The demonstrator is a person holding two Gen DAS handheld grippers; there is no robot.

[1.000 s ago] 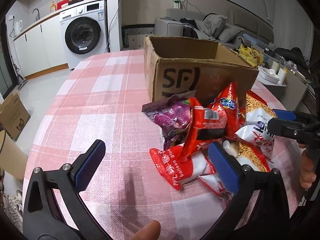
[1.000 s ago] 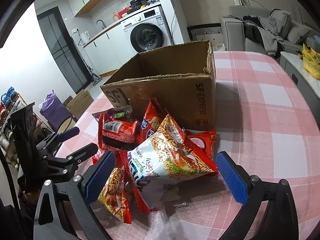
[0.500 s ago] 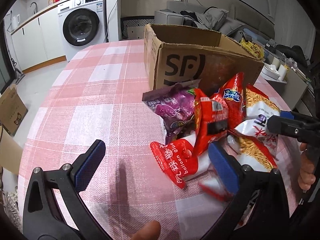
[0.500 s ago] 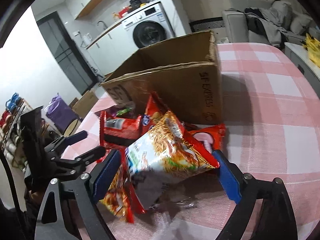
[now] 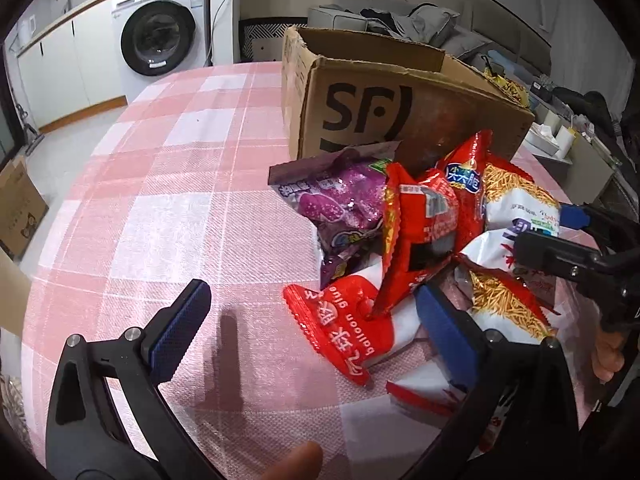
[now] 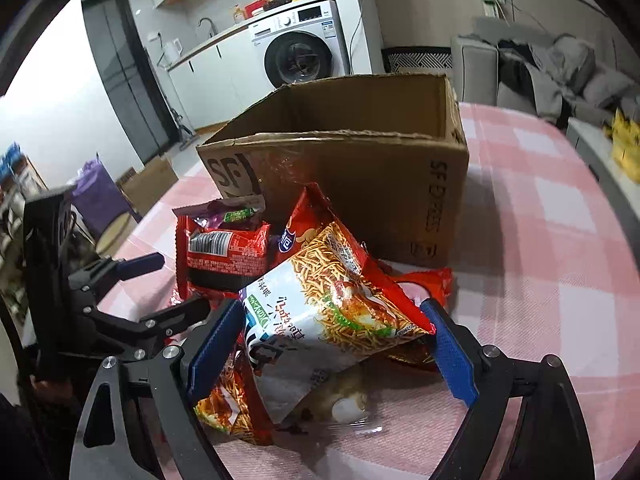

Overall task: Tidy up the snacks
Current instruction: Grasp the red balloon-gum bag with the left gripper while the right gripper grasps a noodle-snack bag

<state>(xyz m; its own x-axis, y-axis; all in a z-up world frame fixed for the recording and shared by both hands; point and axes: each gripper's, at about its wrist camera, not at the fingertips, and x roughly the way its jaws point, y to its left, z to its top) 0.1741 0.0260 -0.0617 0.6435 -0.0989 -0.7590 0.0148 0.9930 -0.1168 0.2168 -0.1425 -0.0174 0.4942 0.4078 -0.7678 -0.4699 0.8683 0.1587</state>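
A heap of snack bags lies against an open cardboard box (image 5: 360,108) (image 6: 360,184) on the pink checked tablecloth (image 5: 180,184). My right gripper (image 6: 332,348) has its blue pads against both sides of a white and orange noodle snack bag (image 6: 320,308) on the near side of the heap. My left gripper (image 5: 312,330) stands open and low over the cloth. A red and white bag (image 5: 344,320) lies between its fingers, untouched by the left pad. A purple bag (image 5: 336,200) and a red bag (image 5: 420,240) lean on the box. Each gripper shows in the other's view, the right gripper (image 5: 560,240) and the left gripper (image 6: 160,288).
A washing machine (image 5: 160,40) and white cabinets stand beyond the table's far left. A sofa with clothes (image 6: 540,72) is behind the box. A side table with cups (image 5: 560,140) lies to the right. A hand (image 5: 608,360) holds the right gripper's handle.
The right gripper's jaws have narrowed onto the noodle snack bag and moved in closer. The left gripper has sunk toward the cloth and the red and white bag.
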